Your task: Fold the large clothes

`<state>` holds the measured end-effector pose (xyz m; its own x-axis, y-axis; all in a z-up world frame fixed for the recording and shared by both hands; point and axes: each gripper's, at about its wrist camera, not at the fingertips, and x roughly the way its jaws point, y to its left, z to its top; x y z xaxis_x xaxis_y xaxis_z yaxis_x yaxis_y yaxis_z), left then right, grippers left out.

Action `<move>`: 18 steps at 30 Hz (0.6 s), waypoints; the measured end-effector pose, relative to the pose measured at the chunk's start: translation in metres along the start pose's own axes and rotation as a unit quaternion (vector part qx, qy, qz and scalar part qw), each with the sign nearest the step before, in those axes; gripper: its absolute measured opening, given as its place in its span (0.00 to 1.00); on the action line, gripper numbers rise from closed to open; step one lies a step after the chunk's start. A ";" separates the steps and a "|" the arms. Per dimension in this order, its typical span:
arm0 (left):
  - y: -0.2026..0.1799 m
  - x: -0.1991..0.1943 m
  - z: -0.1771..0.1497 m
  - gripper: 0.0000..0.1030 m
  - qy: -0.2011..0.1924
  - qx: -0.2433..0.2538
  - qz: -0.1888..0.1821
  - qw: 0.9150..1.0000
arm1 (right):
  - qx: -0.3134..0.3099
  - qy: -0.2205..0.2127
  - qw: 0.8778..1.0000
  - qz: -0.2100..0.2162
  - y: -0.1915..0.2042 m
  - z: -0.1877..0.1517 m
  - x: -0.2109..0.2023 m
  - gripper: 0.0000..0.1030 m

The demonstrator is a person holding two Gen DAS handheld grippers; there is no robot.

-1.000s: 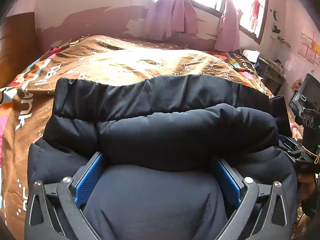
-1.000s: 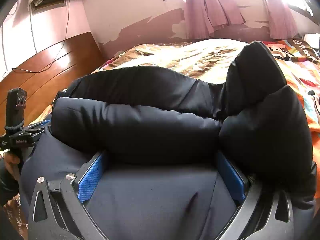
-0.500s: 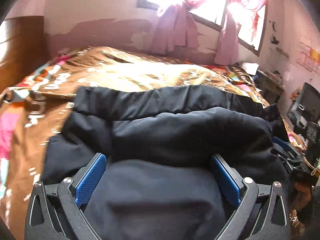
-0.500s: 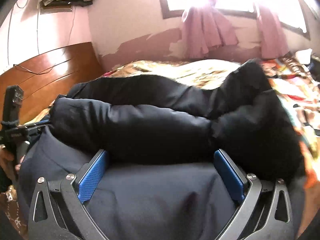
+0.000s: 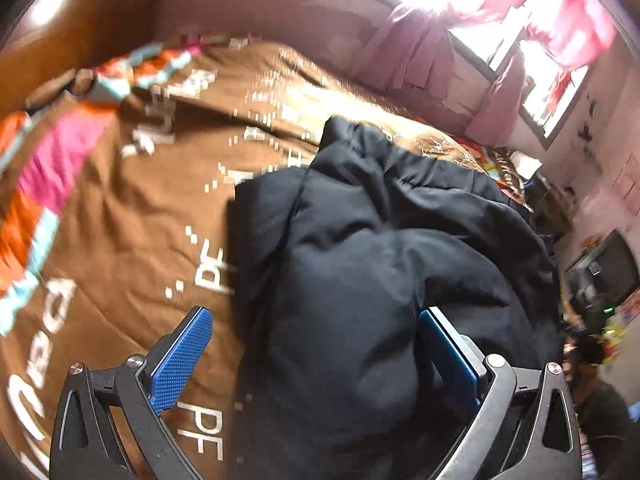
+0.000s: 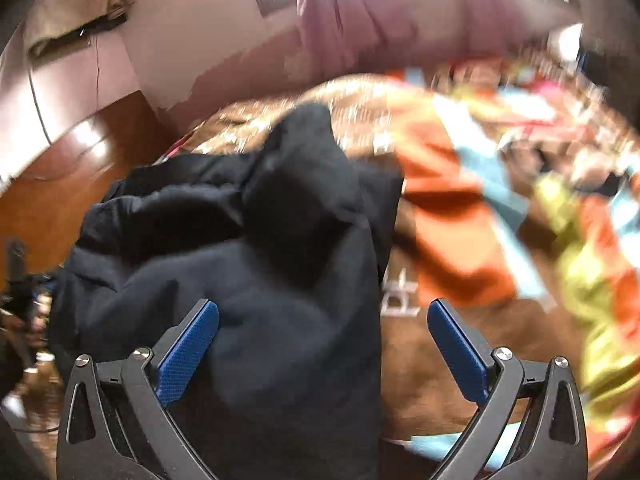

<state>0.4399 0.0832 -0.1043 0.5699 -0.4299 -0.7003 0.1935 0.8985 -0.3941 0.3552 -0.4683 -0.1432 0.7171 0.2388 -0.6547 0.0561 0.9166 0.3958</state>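
L gripper (image 5: pixel 316 360) is sitting w/ jaws spread wide, blue pads (image 5: pixel 182 360) apart; the black puffy jacket (image 5: pixel 380 264) is lying bunched between them, filling the R half of the gap and touching the R pad, clear of the L pad. R gripper (image 6: pixel 324 354) is also gaping open, jacket (image 6: pixel 256 264) bulging against its L pad, R pad over bare bedspread. Neither is pinching fabric. Jacket is lying heaped on the brown printed bedspread (image 5: pixel 132 208) of the bed. Farther back, wooden headboard (image 6: pixel 52 184), pink curtains (image 5: pixel 500 92) hanging at a bright window. Both views are blurring.
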 end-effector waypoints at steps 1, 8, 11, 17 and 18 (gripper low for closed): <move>0.001 0.005 -0.001 1.00 0.007 -0.001 -0.007 1.000 | 0.007 0.010 1.000 0.010 -0.003 -0.001 0.006 0.99; 0.015 0.037 -0.004 1.00 0.069 -0.019 -0.069 0.995 | 0.046 0.014 0.997 0.055 -0.018 -0.002 0.013 0.99; 0.014 0.038 -0.003 1.00 0.077 -0.023 -0.069 0.994 | 0.044 0.027 0.998 0.035 -0.013 0.000 0.013 0.99; 0.003 0.030 -0.002 0.75 0.095 -0.039 -0.056 0.993 | 0.043 0.043 0.998 0.026 0.013 -0.003 0.008 0.71; 0.001 0.028 -0.002 0.70 0.098 -0.042 -0.051 0.993 | 0.046 0.044 0.998 0.021 0.015 -0.002 0.006 0.69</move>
<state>0.4545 0.0717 -0.1260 0.3836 -0.5347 -0.7530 0.1701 0.8423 -0.5114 0.3592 -0.4525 -0.1428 0.6564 0.3066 -0.6893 0.0948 0.8729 0.4786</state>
